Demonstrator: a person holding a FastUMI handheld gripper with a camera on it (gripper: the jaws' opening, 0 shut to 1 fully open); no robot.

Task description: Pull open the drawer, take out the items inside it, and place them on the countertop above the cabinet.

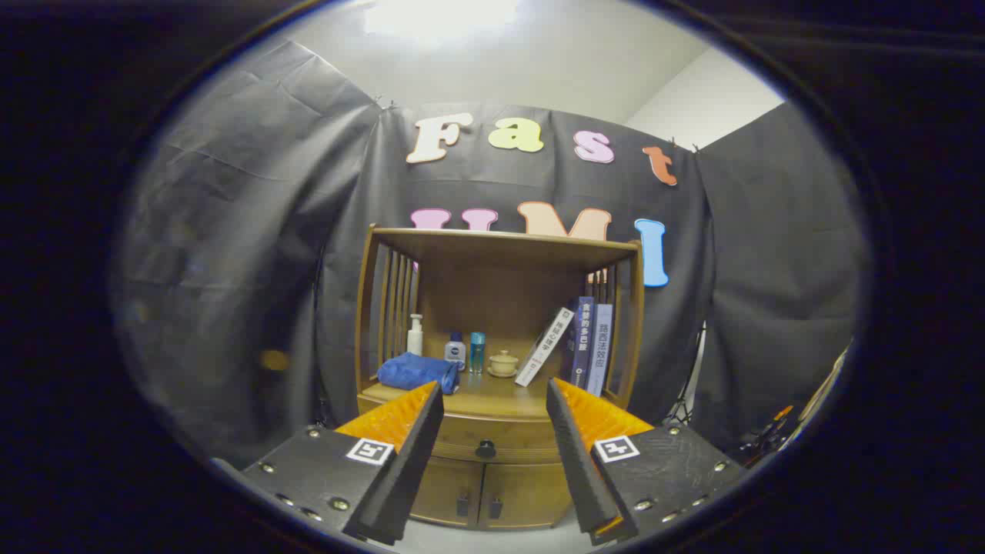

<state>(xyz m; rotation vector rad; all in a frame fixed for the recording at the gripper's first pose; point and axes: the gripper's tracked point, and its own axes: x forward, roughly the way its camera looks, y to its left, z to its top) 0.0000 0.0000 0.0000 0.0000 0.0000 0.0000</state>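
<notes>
here the claw (494, 396) hangs in the air with its two fingers (415, 438) spread wide apart, grasping nothing, and pointed toward a wooden cabinet (492, 385) that stands against the black cloth wall (231, 269). the cabinet sits beyond the fingertips, well apart from them, and appears in the gap between the two fingers. its drawer (489, 438) is closed flush with the front, and a dark round knob (485, 448) at the middle of the drawer front lies right between the fingers in the view. what is inside the drawer cannot be seen. under the drawer are two small doors (492, 496), each with a dark handle near the centre seam.

above the drawer is the tabletop (492, 394) of the cabinet, roofed by an upper shelf board and flanked by slatted sides. on it, from the left, lie a folded blue cloth (416, 372), a white pump bottle (415, 335) behind the cloth, a small white-and-blue bottle (455, 351), a teal bottle (478, 352) just beside it, and a small lidded cup (504, 363) on a saucer. to the right a white book (543, 346) leans tilted against two upright books (591, 346) that stand by the right side slats.
</notes>
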